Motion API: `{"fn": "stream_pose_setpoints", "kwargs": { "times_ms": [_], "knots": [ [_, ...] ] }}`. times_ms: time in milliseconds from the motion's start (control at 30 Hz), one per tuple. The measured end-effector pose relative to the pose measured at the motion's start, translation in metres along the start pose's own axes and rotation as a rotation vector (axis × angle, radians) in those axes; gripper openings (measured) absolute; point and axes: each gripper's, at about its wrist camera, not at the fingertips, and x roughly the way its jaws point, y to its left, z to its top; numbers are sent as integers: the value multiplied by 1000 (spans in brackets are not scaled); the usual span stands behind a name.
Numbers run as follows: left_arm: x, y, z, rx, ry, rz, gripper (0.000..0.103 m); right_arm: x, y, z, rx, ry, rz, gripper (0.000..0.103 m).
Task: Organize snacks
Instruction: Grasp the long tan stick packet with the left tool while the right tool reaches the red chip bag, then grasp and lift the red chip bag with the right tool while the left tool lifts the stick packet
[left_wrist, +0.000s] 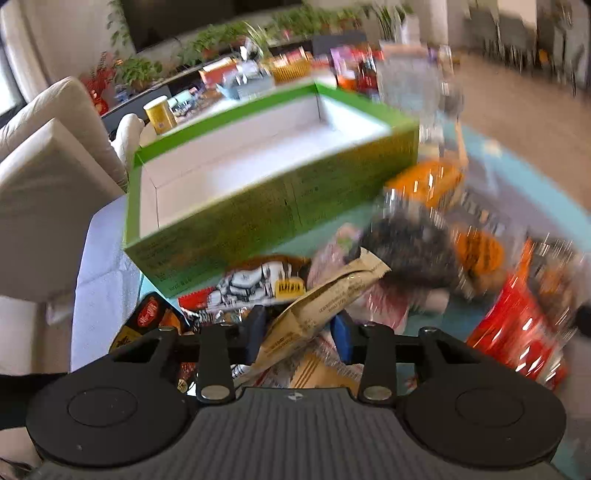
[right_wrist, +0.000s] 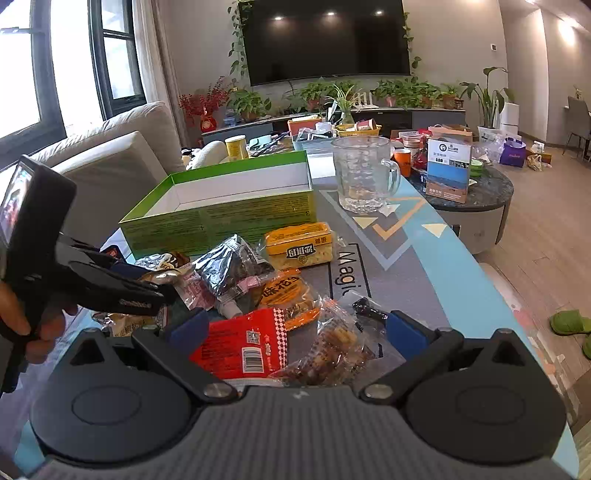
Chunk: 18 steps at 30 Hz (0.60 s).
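Note:
A pile of snack packets lies on the table in front of an open green box (left_wrist: 258, 206), which is white inside and holds nothing. My left gripper (left_wrist: 299, 332) is shut on a beige paper snack packet (left_wrist: 317, 295) that sticks up crumpled between its blue pads. In the right wrist view the left gripper (right_wrist: 162, 293), held by a hand, reaches into the pile's left side near the green box (right_wrist: 221, 218). My right gripper (right_wrist: 295, 326) stands open, low over a red packet (right_wrist: 243, 343) and a clear bag of nuts (right_wrist: 332, 350); its pads touch neither.
A yellow packet (right_wrist: 299, 245), an orange round packet (right_wrist: 288, 295) and a dark foil packet (right_wrist: 229, 269) lie in the pile. A glass mug (right_wrist: 364, 177) stands right of the box. A beige sofa (right_wrist: 110, 155) is at the left; a round cluttered table (right_wrist: 472, 199) sits beyond.

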Motion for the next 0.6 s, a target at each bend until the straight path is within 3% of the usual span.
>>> {"fn": "stream_pose_setpoints", "kwargs": {
  "times_ms": [200,367,600],
  "knots": [
    [-41,18,4,-94,-116,-33,27,-2,5,0,-15,5,15,59],
    [-68,35,1,-199,-151,-43,25,-12,16,-2,-72,-22,57,59],
    [-99,42,-8,-253,-198,-27,21,-20,30,-15,-235,4,65,59]
  ]
}}
